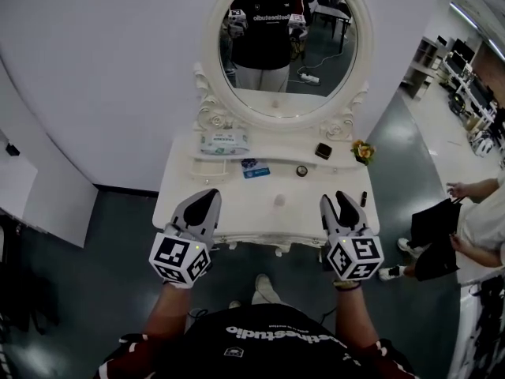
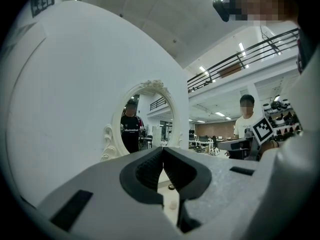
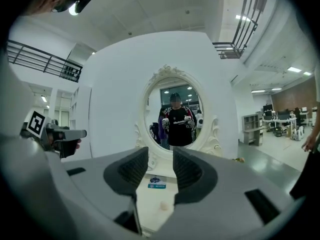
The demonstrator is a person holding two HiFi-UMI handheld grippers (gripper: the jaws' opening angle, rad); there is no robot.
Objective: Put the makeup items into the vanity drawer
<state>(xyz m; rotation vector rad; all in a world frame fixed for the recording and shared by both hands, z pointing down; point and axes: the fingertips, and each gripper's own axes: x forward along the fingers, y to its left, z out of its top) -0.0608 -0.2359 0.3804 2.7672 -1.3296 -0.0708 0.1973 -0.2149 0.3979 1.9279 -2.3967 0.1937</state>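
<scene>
Far left, the left gripper is held out over the front-left corner of the white vanity. Its own view shows the jaw tips pressed together with nothing between them.

The makeup is all sitting out on top. On the raised back shelf under the oval mirror there's a flat wipes pack. Just in front of it, on the main surface, are a couple of little blue packets. Nearer the front edge is a small pale blob, too tiny to identify. Moving right, there's a small round jar, then a black compact up on the shelf.

The right gripper is over the front-right part. Its jaws stand clearly apart and hold nothing; the blue packets and the blob show through the gap. Just right of it lies a dark tube, with some yellow flowers at the shelf's end.

I can't pick out the drawer from up here, only the carved front edge, so its inside stays hidden.

Far right, a bystander holds a black bag; I can't see what's in it.
</scene>
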